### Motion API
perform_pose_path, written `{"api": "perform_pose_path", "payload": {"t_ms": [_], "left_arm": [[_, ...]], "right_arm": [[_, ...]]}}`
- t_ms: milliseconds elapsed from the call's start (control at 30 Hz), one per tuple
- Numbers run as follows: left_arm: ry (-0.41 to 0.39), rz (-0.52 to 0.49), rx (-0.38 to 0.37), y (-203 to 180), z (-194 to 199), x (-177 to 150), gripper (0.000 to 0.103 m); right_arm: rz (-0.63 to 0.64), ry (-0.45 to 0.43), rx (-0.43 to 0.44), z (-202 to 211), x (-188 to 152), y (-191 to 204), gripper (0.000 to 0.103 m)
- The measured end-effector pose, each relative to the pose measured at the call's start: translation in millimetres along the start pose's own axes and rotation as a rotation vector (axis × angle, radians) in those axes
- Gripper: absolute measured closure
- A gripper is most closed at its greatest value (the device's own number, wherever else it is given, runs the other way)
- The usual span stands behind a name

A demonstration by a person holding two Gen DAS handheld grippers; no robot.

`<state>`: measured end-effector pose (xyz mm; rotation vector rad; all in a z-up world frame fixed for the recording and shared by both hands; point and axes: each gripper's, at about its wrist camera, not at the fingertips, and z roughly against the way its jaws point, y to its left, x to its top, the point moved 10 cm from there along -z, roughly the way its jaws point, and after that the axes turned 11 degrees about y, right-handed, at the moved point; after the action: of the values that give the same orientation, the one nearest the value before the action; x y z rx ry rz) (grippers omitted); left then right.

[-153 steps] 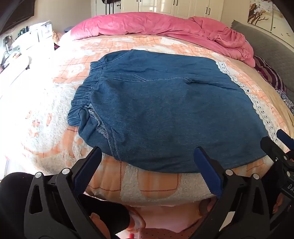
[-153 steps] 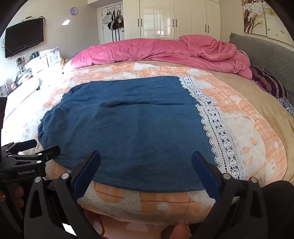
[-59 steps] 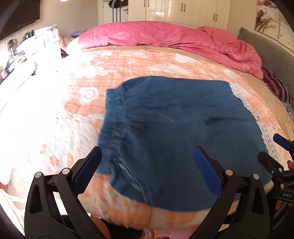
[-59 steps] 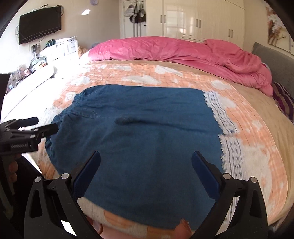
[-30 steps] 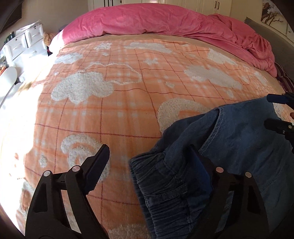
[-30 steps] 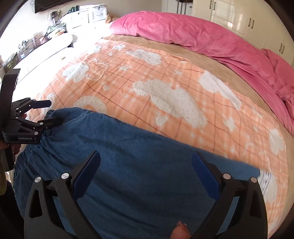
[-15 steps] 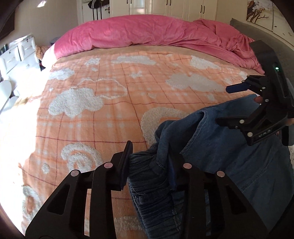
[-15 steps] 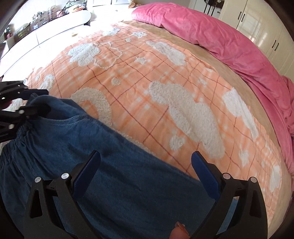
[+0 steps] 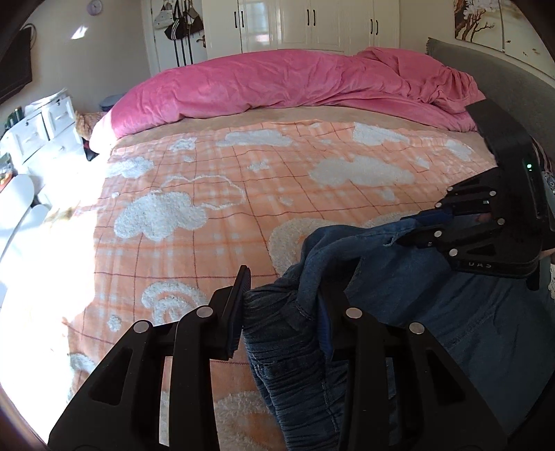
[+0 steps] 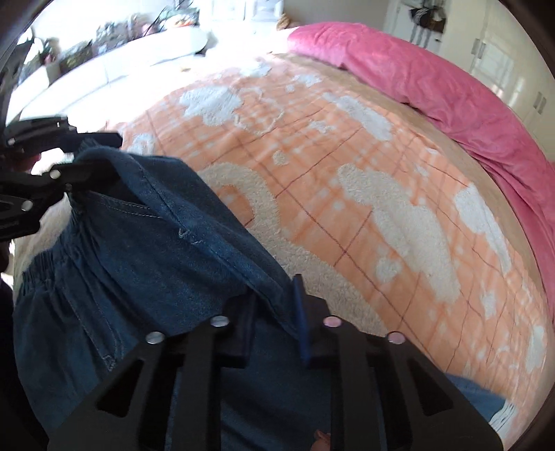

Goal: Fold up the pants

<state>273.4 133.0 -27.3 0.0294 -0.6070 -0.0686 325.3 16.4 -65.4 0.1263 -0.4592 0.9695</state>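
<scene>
While both tongs pinch the far edge of the denim pants (image 10: 145, 263), left gripper (image 9: 281, 312) at the waistband, right gripper (image 10: 274, 312) further along, raise them evenly and draw the edge level across the orange blanket (image 9: 215, 194).

One pants (image 9: 433, 312) (denim), two grippers (image 9: 281, 308) (image 10: 272, 326).

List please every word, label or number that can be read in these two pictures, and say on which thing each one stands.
"DAS": pale letters on the black body of the right gripper, seen in the left wrist view; the print may run on, hidden past these letters.
Wall clock, top left of the same view: its numbers are too small to read.
Right wrist view: no readable text; the left gripper shows no legible print there.
</scene>
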Motion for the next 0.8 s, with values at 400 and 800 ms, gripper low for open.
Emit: {"api": "perform_pose_path", "payload": {"t_ms": [400,800], "left_arm": [[-0.029,-0.068,0.003,-22.8,39.6,-14.0,0.074],[0.066,-0.076,-0.007,-37.1,74.9,-87.9,0.073]], "right_arm": [[-0.141,-0.164,-0.012,87.2,-46.8,28.4,0.094],[-0.124,-0.165,0.048,112.8,-111.6,111.2,0.094]]}}
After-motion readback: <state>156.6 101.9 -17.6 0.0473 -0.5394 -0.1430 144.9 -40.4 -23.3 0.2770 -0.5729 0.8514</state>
